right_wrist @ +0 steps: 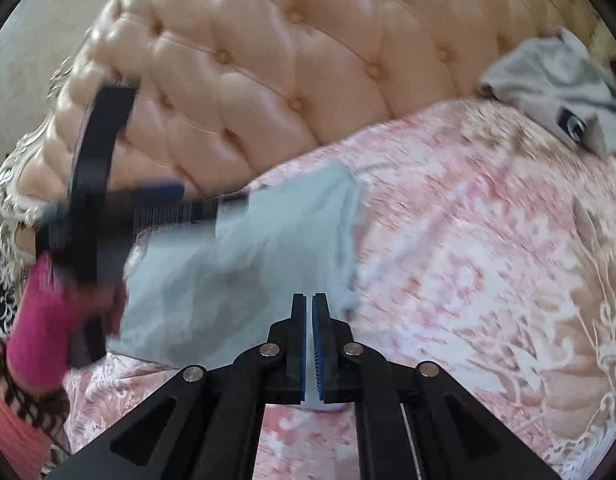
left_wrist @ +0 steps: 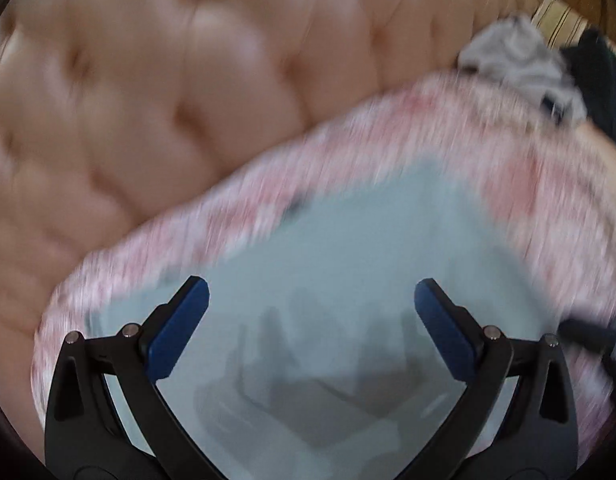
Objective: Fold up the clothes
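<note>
A pale blue garment lies on the pink patterned bedspread. My left gripper is open and hovers over it, holding nothing. In the right wrist view the same garment lies left of centre. My right gripper is shut on its near edge, and a bit of blue cloth shows between the jaws. The left gripper appears blurred at the garment's far left corner, held by a hand in a pink glove.
A tufted peach headboard rises behind the bed. A grey garment lies crumpled at the far right by the headboard; it also shows in the left wrist view, beside a dark garment. The bedspread spreads to the right.
</note>
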Demonstrator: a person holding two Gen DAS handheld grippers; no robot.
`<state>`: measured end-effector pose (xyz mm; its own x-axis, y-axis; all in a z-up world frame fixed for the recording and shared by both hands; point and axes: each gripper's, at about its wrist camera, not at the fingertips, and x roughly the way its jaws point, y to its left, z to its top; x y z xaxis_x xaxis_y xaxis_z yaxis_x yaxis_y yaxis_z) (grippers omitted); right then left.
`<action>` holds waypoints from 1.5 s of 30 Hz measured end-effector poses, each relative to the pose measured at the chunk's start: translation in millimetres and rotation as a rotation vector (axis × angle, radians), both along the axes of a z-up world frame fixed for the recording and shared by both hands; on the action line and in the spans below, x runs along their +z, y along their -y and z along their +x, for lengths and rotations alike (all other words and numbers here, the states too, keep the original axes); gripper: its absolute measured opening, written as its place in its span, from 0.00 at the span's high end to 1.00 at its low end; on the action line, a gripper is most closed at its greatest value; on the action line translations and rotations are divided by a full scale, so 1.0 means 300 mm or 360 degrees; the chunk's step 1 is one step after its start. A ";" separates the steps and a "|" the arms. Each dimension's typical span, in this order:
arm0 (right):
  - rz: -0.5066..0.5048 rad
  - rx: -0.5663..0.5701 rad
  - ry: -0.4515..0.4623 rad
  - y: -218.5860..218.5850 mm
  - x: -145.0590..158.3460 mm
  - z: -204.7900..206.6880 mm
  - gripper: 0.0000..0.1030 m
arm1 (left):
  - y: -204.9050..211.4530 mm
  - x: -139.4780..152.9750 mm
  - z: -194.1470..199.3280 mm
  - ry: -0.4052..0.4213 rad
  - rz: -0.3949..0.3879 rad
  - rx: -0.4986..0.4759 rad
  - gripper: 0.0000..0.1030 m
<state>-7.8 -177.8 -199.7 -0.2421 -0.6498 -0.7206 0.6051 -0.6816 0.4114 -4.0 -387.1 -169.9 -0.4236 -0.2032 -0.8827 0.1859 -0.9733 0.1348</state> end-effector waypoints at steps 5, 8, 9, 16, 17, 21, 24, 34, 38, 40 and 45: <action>0.0294 0.0158 -0.0109 0.119 -0.038 0.047 0.87 | 0.091 -0.109 0.139 0.0040 0.0085 0.0142 0.00; 0.0300 0.0123 -0.0075 0.076 -0.066 0.052 0.87 | 0.164 -0.120 0.177 0.0040 0.0154 0.0252 0.00; 0.0277 0.0082 -0.0036 0.047 -0.066 0.042 0.87 | 0.178 -0.109 0.187 0.0038 0.0144 0.0279 0.00; 0.0190 0.0046 -0.0051 0.078 0.021 0.066 0.74 | 0.115 0.047 0.314 -0.0121 0.0200 0.0250 0.00; 0.0214 0.0119 -0.0070 0.122 0.017 0.088 0.66 | 0.076 0.035 0.301 -0.0105 0.0207 0.0198 0.00; 0.0347 0.0169 -0.0093 0.155 -0.062 0.120 0.55 | -0.034 -0.055 0.238 0.0033 0.0097 0.0066 0.00; 0.0282 0.0132 -0.0071 0.064 -0.077 0.112 0.60 | -0.029 -0.119 0.229 0.0125 0.0094 0.0059 0.00; 0.0086 0.0153 -0.0145 0.079 0.151 0.013 0.57 | 0.027 0.034 0.243 -0.0022 0.0166 0.0099 0.00; 0.0145 0.0178 -0.0059 0.229 0.125 -0.238 0.55 | -0.048 0.022 0.116 -0.0123 0.0361 0.0098 0.00; 0.0081 0.0218 0.0071 0.248 0.074 -0.311 0.55 | -0.092 -0.019 0.073 -0.0097 0.0391 0.0074 0.00; 0.0144 0.0323 0.0273 0.283 -0.068 -0.393 0.55 | -0.150 -0.144 0.090 0.0009 0.0385 0.0006 0.00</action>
<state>-125.9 -262.6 -220.2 0.0169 -0.6038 -0.7969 0.6597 -0.5922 0.4627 22.9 -342.2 -213.1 -0.4183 0.0131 -0.9082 0.1893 -0.9767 -0.1013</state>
